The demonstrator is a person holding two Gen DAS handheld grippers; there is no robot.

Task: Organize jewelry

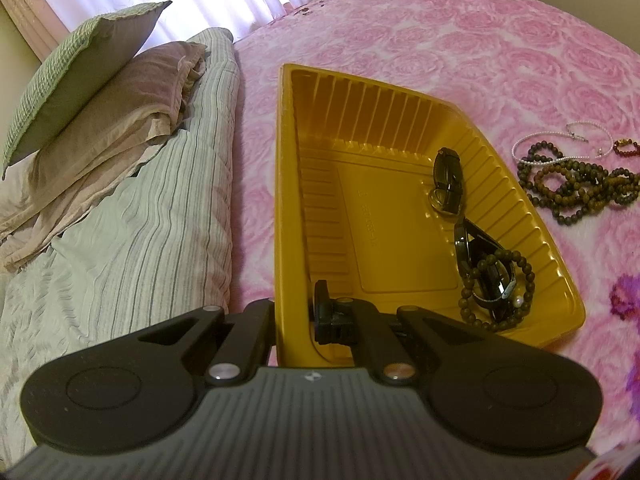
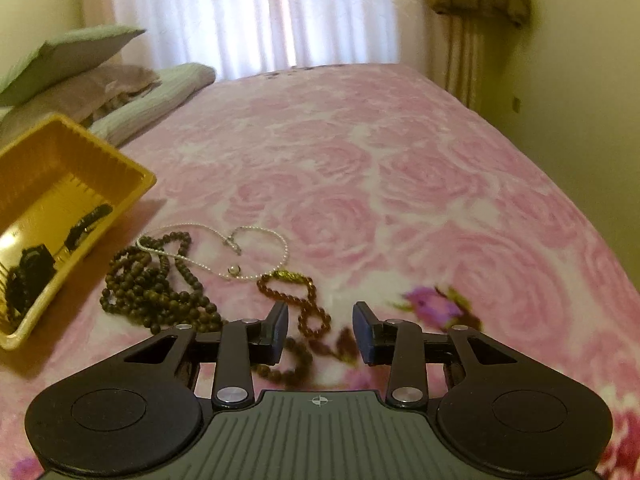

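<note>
on the pink rose-patterned blanket [image 2: 400,168] my left gripper [image 1: 294,320] is closed tight on the thin near wall of the yellow ribbed plastic tray [image 1: 288,200], where a black watch [image 1: 448,180], a second black watch [image 1: 484,268] and a loop of dark round beads [image 1: 500,292] lie. my right gripper [image 2: 320,330] stands partly open and holds nothing, its flat pads on either side of the amber bead bracelet [image 2: 304,300]. beside it lie the brown wooden bead strands [image 2: 152,284] and a fine pearl necklace [image 2: 256,248], near the tray.

The right hand-held gripper [image 2: 320,330], jaws apart, hovers over amber beads [image 2: 310,312].
</note>
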